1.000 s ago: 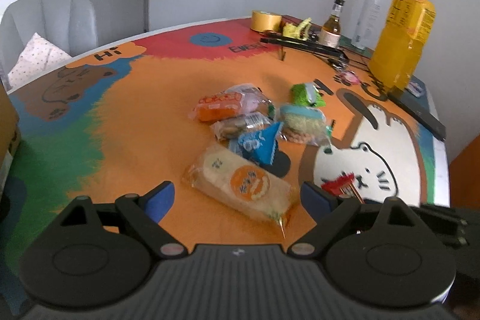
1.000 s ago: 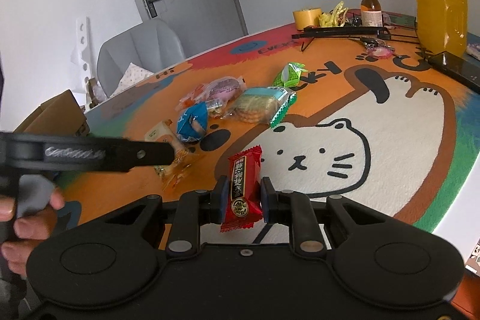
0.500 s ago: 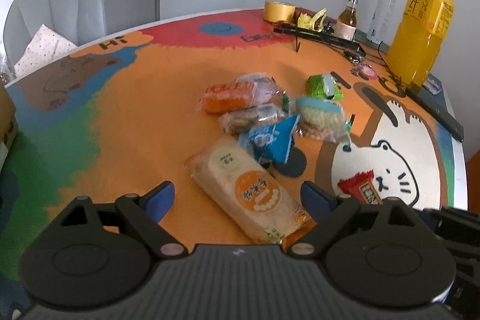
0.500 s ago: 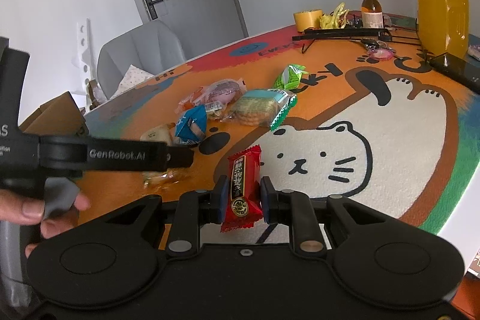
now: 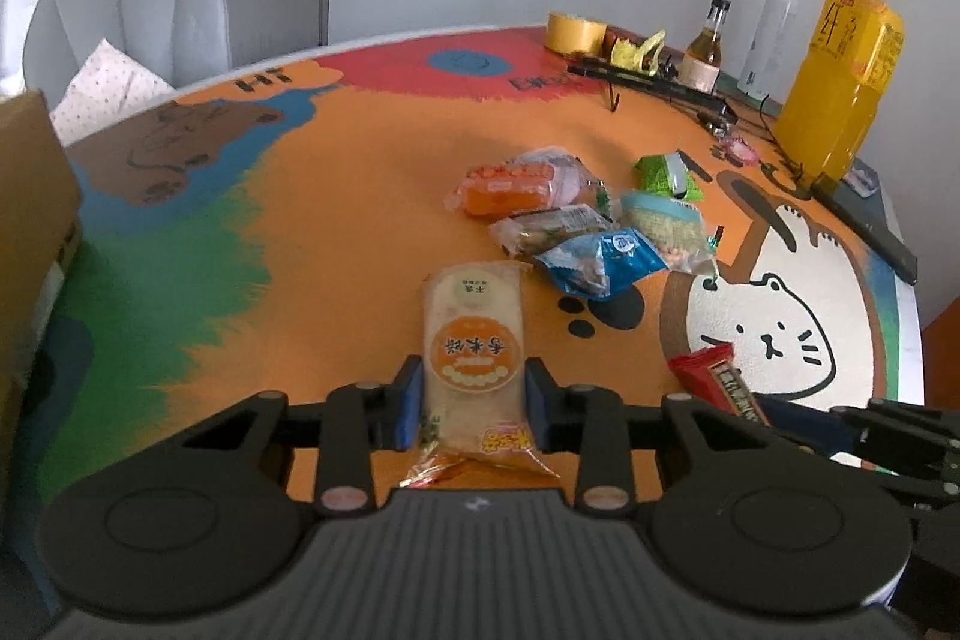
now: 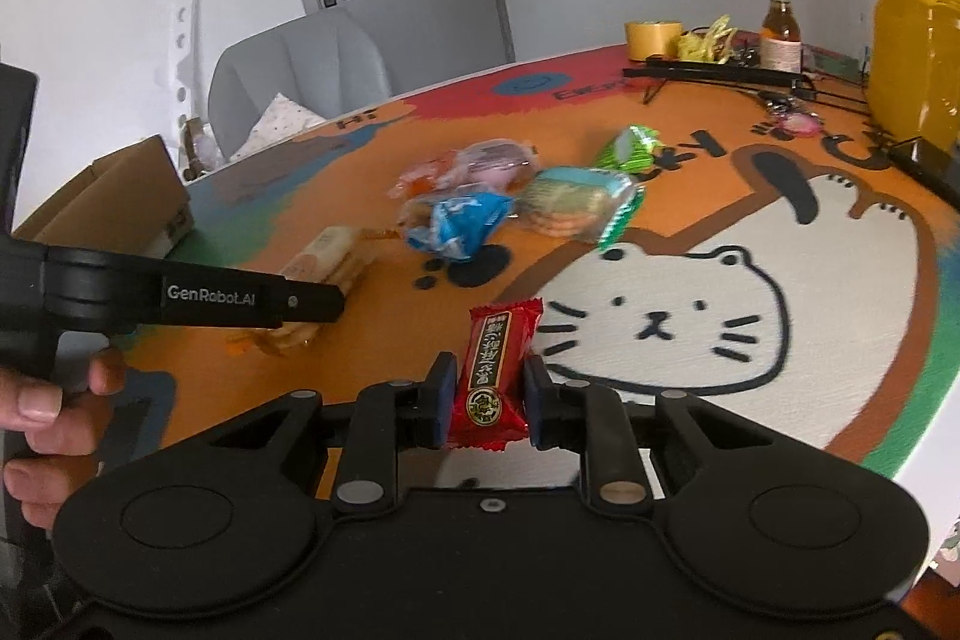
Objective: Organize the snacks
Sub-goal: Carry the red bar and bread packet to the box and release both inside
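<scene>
Left claw (image 5: 472, 403): pressed in on the long cream snack packet (image 5: 472, 340), which is pinched near its lower end between the two blue pads; the packet's far end reaches out over the counter (image 5: 336, 232).
Right claw (image 6: 487, 394): pinched on a red snack bar (image 6: 495, 370), held upright between the pads above the white cat drawing.
Hand (image 6: 42, 400): seen at the left edge of the right wrist view, wrapped around the left claw's handle.
Loose snacks: a cluster is gathered near the middle of the counter: a blue packet (image 5: 600, 259), a round cracker pack with a teal band (image 5: 663, 223), a small green packet (image 5: 666, 175), an orange packet (image 5: 504, 187) and a brownish packet (image 5: 552, 226), lying close together or touching.
Counter surface: covered with a bright painted mat, mostly orange.
Far edge: a tall yellow bottle (image 5: 840, 82), a small brown glass bottle (image 5: 705, 49), a roll of yellow tape (image 5: 576, 31); a clear bottle (image 5: 768, 34) seems to stand behind, though it is faint.
Left side: a cardboard box (image 5: 30, 220) at the counter's edge and a grey chair (image 5: 132, 16) beyond it.
</scene>
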Demonstrator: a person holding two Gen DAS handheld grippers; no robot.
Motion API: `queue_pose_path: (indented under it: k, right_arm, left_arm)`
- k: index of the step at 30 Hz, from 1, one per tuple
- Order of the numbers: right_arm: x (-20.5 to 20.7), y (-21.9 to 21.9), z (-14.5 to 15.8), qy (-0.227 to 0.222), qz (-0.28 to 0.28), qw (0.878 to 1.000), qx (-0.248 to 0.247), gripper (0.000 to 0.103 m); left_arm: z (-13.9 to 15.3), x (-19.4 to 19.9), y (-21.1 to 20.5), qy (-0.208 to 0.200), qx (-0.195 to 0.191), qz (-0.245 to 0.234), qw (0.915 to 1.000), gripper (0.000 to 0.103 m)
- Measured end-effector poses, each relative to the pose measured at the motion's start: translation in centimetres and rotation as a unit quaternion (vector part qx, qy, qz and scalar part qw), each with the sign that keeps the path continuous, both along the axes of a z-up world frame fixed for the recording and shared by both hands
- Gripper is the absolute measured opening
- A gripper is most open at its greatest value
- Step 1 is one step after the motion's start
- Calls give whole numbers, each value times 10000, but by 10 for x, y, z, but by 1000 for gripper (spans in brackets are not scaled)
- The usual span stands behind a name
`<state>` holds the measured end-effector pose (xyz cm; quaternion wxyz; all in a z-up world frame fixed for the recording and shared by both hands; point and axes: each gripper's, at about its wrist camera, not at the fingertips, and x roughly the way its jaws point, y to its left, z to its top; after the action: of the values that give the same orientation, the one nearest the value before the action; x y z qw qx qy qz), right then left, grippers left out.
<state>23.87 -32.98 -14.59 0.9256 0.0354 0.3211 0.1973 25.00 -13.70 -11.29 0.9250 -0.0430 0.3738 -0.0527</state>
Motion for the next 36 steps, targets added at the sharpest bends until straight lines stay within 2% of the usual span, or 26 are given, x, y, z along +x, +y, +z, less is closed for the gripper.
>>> queue_pose_path:
  k: [5,19,36]
  right_arm:
    - [-4,12,7,-20,68,9999,114,22]
    - [-16,56,44,-508,349,9980,118,22]
    - [-24,122,75,-875,804,9926,246,21]
  left_arm:
    - [14,-14,11,-151,-38,9,9999,33]
    - [60,-51,57,-713,-32,291,9970,33]
    - [89,-93,133,-1163,-57,1004,9881,33]
